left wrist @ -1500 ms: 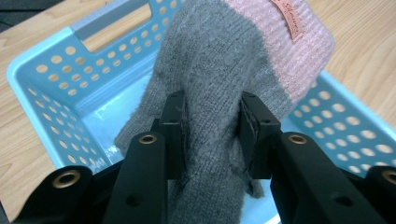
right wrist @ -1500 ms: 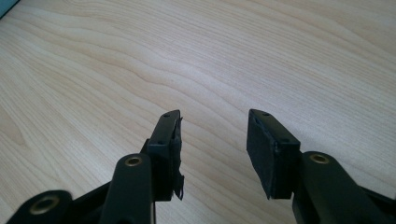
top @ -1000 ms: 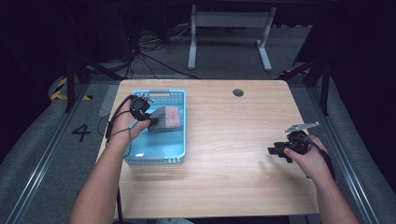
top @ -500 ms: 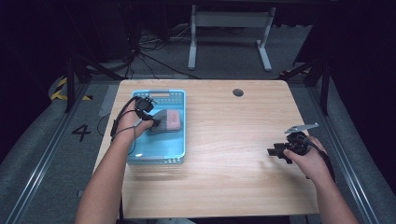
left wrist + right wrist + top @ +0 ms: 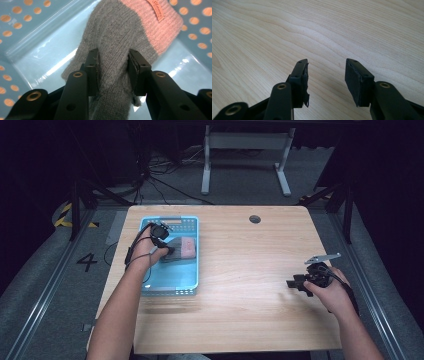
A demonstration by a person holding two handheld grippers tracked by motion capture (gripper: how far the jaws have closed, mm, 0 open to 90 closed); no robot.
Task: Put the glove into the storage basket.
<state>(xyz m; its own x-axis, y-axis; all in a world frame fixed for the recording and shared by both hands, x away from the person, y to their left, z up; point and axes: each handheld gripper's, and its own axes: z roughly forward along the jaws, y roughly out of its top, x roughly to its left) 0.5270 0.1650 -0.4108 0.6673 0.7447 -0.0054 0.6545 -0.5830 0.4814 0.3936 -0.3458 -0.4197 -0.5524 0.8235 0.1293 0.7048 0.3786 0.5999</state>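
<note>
Setting: a pale wooden worktop [image 5: 240,270] seen from above, with a person's two forearms coming in from the near edge.
Basket: a light blue perforated plastic basket [image 5: 172,285] sits on the worktop's left part, lined with a clear plastic sheet [image 5: 45,57].
Knitted item: a grey woollen piece with a pink ribbed cuff [image 5: 117,37] lies inside the basket, towards its far half; a small label sits on the pink cuff.
Left claw: the left claw [image 5: 113,72] is inside the basket, its two black jaws pressed in on a fold of the grey knit, which bulges up between them.
Left hand: the left hand [image 5: 147,251] holds that claw over the basket, a black cable looping beside the wrist.
Right claw: the right claw [image 5: 325,80] has its jaws parted with nothing between them, just above bare wood.
Right hand: the right hand [image 5: 332,292] holds it near the worktop's right edge, well apart from the basket.
</note>
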